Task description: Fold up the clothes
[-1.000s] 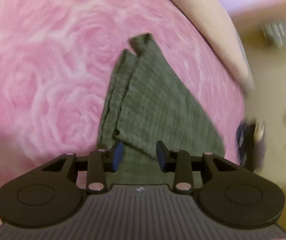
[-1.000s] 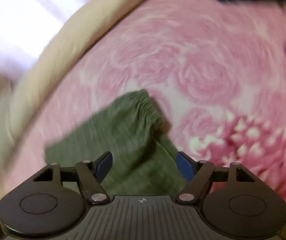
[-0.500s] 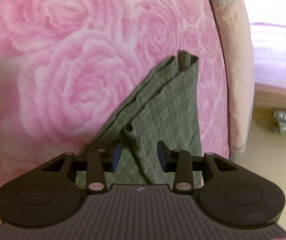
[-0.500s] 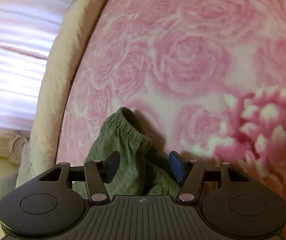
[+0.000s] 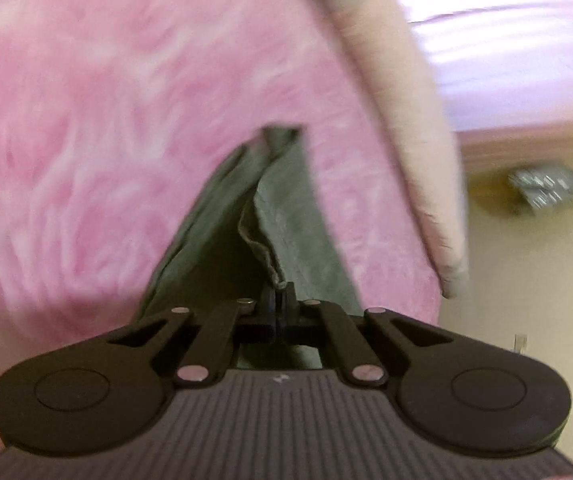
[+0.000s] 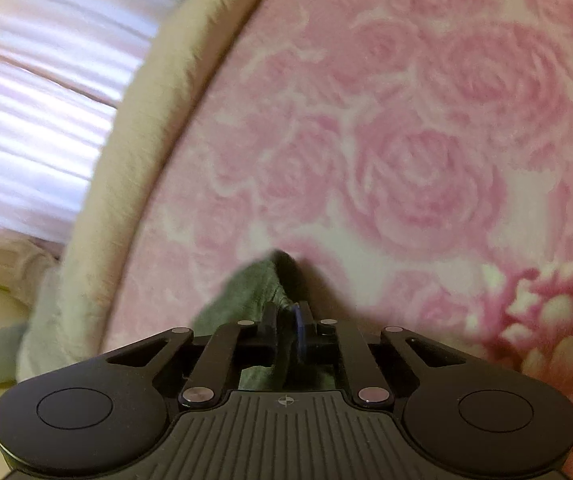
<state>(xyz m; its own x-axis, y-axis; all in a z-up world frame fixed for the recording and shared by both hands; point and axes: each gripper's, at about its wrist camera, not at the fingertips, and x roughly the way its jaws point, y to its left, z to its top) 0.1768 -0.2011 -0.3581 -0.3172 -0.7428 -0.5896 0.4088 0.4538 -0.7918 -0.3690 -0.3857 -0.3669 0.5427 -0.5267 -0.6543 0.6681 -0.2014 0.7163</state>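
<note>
An olive-green garment lies folded on a pink rose-patterned blanket. My left gripper is shut on the garment's near hem, and the cloth rises tent-like from the blanket to the pads. In the right wrist view the elastic end of the same green garment is bunched between the pads of my right gripper. Its jaws are closing and press on the cloth. The rest of the garment is hidden under the right gripper's body.
A cream blanket edge borders the pink blanket and also shows as a cream edge in the right wrist view. Beyond it are pale floor, a grey striped object and a light curtain.
Both grippers went from open around the green cloth to closed on it. The left one has lifted its hem off the blanket; the right one has moved in over the elastic end.
</note>
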